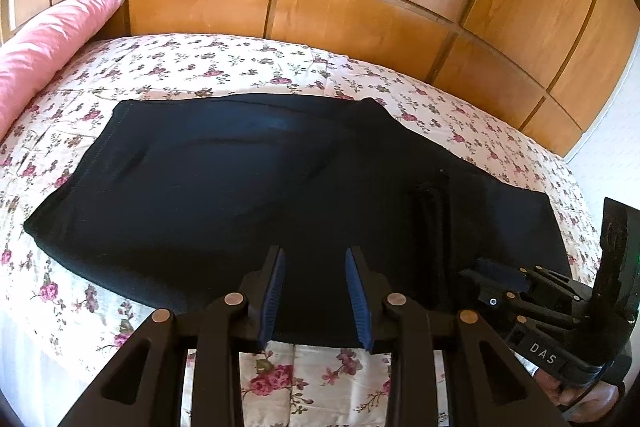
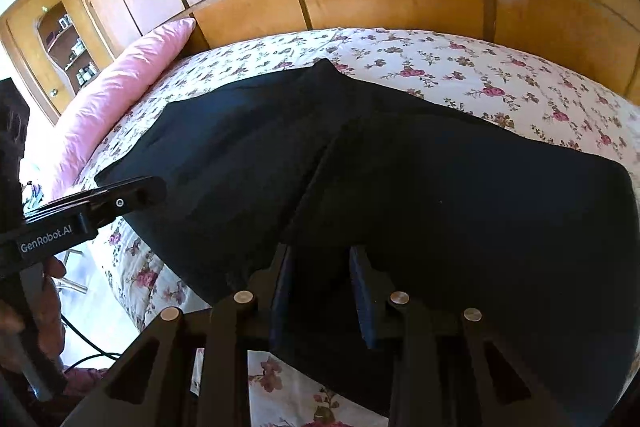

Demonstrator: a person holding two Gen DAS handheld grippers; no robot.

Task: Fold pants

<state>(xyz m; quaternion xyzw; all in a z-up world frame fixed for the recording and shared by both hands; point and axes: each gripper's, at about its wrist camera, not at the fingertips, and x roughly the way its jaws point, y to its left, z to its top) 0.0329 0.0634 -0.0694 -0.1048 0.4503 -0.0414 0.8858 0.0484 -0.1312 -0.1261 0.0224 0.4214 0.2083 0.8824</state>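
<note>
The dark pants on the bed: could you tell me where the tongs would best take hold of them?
Probably the near edge of the pants, approached from the bed's front side. They lie flat on the floral bedspread, so only the edge offers a fold of cloth to pinch. The left tongs already straddle it.
</note>
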